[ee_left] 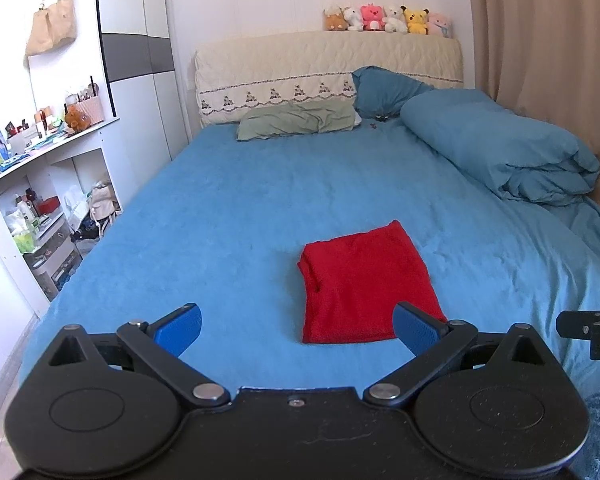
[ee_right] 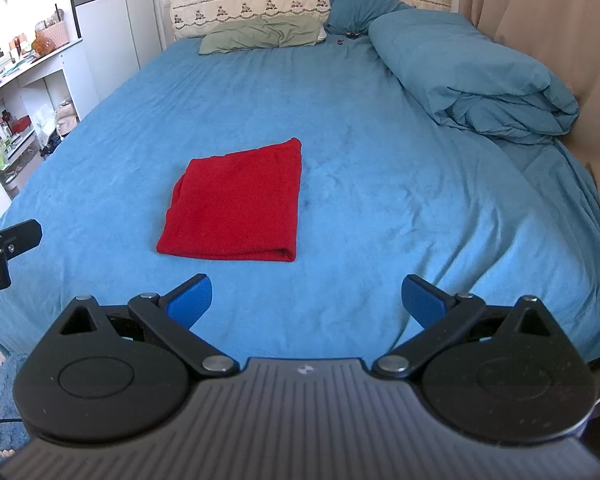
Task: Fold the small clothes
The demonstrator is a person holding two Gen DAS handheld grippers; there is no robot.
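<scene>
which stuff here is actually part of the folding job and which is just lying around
Part of the job:
red folded garment
left gripper, open, empty
right gripper, open, empty
blue bedsheet it lies on

Just lying about:
green pillow
rolled blue duvet
plush toys on headboard
hanging handbag
cluttered shelf

Black left tool (ee_left: 298, 330), blue pads, silver rivets, right tool (ee_right: 306, 298) seemingly grey-ribbed
</scene>
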